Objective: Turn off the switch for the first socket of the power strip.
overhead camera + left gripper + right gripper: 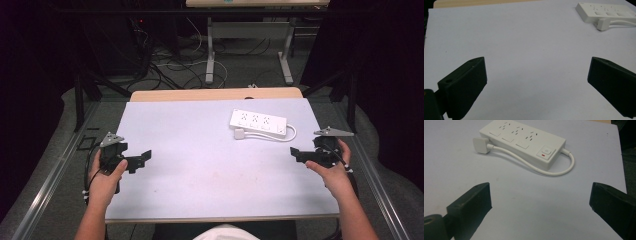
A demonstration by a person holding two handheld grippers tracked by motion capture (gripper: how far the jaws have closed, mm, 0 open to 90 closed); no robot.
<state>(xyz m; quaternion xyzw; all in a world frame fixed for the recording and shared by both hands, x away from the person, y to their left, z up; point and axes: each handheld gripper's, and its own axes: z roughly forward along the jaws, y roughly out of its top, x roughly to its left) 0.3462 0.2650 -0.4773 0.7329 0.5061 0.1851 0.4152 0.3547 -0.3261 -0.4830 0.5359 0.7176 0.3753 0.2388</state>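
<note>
A white power strip (258, 122) lies on the pale table top (200, 165) at the back right, its short cable (289, 136) looped round to a white plug (239, 133) beside it. In the right gripper view the power strip (522, 141) sits just ahead of the open jaws, switch (545, 152) toward me. My right gripper (295, 153) hovers near the table's right edge, open, holding nothing. My left gripper (142, 159) hangs over the left side, open and empty. From the left gripper view the power strip (605, 12) is far off at the top right.
A wooden strip (215, 94) edges the table's far side. Beyond it stand desk legs (210, 50) and tangled floor cables (170, 67). Metal rails (55, 170) run along both sides of the table.
</note>
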